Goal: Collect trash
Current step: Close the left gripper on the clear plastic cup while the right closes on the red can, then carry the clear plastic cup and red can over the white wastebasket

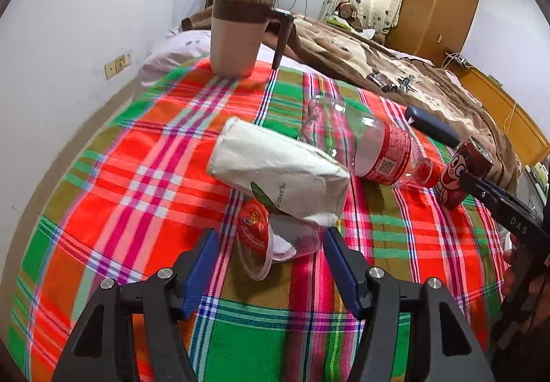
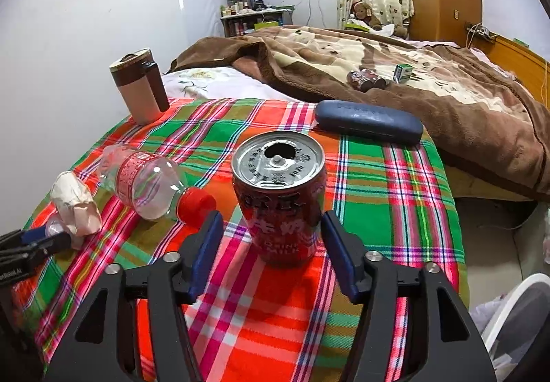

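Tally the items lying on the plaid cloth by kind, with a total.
Drink can: 1
Plastic bottle: 1
White paper bag: 1
Clear plastic cup with red lid: 1
Lidded mug: 1
Blue glasses case: 1
Total: 6

Clear cup (image 1: 295, 239) partly hidden beneath white paper bag (image 1: 280, 172).

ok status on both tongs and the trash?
Left tongs open at plastic cup. Right tongs open around upright red can. Paper bag overhangs cup.
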A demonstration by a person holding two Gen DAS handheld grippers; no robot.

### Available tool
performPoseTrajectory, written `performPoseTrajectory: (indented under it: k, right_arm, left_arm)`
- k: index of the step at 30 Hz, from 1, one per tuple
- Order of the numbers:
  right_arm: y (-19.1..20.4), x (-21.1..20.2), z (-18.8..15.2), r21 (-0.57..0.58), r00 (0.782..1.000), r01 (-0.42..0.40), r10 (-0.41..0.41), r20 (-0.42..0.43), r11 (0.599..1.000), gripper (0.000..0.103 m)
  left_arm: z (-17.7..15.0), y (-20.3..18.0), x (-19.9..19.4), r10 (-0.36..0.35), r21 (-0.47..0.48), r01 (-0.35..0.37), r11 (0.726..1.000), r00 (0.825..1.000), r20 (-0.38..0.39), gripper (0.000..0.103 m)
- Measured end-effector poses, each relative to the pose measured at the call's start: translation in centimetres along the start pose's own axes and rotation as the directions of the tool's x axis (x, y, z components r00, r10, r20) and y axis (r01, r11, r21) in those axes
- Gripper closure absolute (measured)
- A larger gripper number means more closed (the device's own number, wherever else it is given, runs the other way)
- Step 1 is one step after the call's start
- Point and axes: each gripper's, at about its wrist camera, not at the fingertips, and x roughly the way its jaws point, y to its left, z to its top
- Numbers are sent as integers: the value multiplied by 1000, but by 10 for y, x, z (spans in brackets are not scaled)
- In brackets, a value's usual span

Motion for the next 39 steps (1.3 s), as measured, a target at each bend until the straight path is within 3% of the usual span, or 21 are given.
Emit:
performPoseTrajectory:
  k: [15,18,20,22,39]
  right_arm:
    - [0,14,4,22,1000,29,-29,-2,999,39]
    - [-2,13,5,39,1000,31,-31,6,999,39]
    - [-3,12,5,52,1000,25,-26,10,998,39]
    - [-3,11,5,55,999,27,-28,15,998,46]
    - [-8,1,-3,93,999,7,-11,35,996,47]
  left_arm:
    - [1,1,9,-5,-17,5,1000,1000,-20,41]
    - [1,1,9,-10,-16,10,1000,1000,-15,51]
    - [1,0,8,-16,-13,16,1000,1000,-12,51]
    - [1,0,6,-16,-13,16,1000,1000,-5,51]
    - [-7,-11,-9,-24,13,23,1000,999,25,51]
